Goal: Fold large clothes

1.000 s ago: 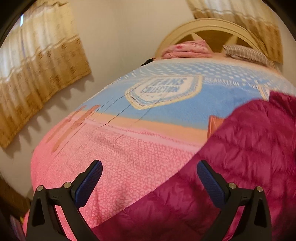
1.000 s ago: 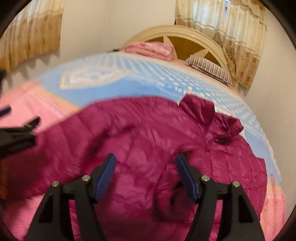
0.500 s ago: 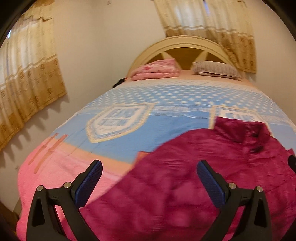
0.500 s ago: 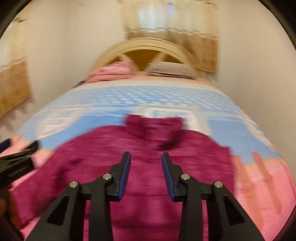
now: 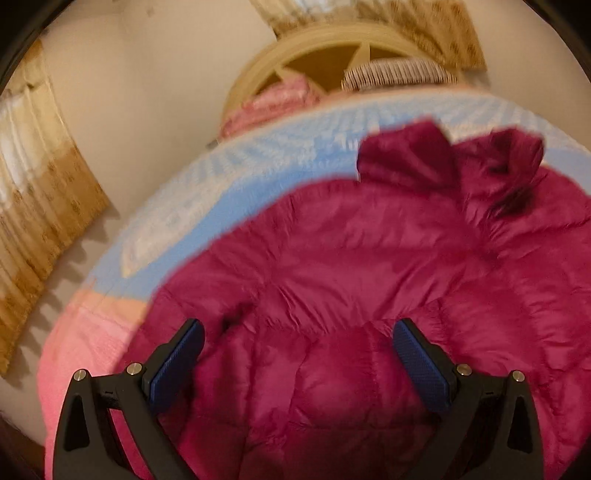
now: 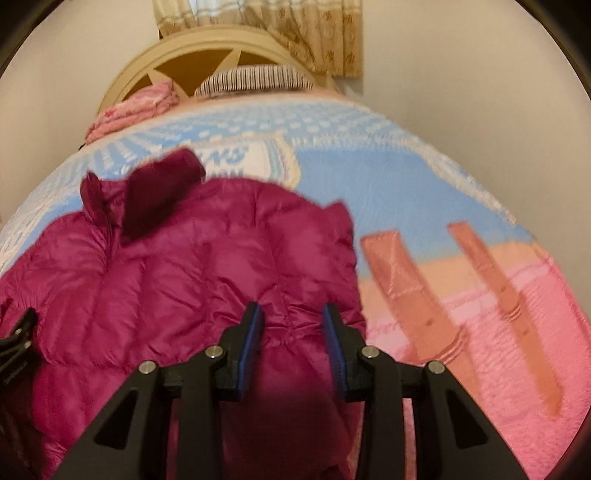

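Jacket [image 5: 369, 280], magenta quilted puffer, lies spread on the bed's blanket [image 6: 388, 177], collar end toward the headboard [image 6: 207, 55], hem end under both claws. Left gripper [image 5: 299, 354] tilts down over the near left part of the jacket, jaws spread wide, nothing pinched; quilted fabric shows beyond and between the pads without touching them. Right gripper [image 6: 293, 332] tilts down at the jacket's right edge, jaws drawn partway in, gap narrow, a ridge of fabric bunched between the blue pads [image 6: 251, 332]; whether the pads press on it, cannot tell. Left claw's black tip shows at the far left of the right view, low, over the jacket.

No containers. Ahead of the claws: folded pink bedding [image 6: 136, 107] and a striped pillow [image 6: 255, 79] at the headboard, curtains [image 6: 295, 26] behind. Right of the right claw, bare pink and blue blanket with orange stripes.

Versus a second ago: right jaws were far wider, now narrowed. Left view then showed mostly blanket with the jacket at its right; now the jacket fills it. Right view has shifted toward the jacket's right edge. Left jaws unchanged, wide.
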### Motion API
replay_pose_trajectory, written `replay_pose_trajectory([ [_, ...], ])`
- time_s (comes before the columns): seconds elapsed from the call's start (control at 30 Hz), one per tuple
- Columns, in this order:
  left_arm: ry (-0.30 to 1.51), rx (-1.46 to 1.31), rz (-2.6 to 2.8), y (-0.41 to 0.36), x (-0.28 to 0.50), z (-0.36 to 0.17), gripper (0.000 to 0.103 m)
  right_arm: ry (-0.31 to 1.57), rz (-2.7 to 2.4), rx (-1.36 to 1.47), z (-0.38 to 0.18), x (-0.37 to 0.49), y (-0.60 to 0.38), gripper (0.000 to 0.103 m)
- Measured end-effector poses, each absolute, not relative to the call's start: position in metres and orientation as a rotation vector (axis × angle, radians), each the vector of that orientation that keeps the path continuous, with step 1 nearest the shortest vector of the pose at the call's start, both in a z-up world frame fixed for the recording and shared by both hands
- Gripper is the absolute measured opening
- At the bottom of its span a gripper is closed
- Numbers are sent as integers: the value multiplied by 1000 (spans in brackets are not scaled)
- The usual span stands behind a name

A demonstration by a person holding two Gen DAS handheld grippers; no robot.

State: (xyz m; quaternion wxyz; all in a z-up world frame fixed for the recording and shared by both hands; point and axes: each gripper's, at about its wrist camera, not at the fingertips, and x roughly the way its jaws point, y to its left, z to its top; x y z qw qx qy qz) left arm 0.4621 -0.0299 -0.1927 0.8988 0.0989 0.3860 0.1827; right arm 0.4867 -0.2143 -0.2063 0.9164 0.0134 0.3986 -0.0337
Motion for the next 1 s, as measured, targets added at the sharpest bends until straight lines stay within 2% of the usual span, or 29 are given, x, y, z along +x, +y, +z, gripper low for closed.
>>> replay_pose_trajectory([
  [0.2, 861, 115, 336, -15, 472, -205, 102, 872, -68, -35, -217, 484, -204, 38],
  [0.63, 857, 110, 336, -17, 474, -209, 102, 883, -81, -129, -209, 480, -198, 38],
  [0.67, 858, 108, 335, -17, 474, -209, 102, 869, -84, -109, -201, 475, -199, 38],
  [0.8, 857, 109, 337, -17, 474, -209, 102, 773, -65, -79, -173, 445, -188, 56],
  [0.87, 857, 103, 333, -16, 473, -209, 102, 760, -22, -84, -172, 437, -178, 58],
  [1.0, 858, 89, 331, -14, 474, -209, 102, 844, 13, -128, -205, 445, -165, 57],
])
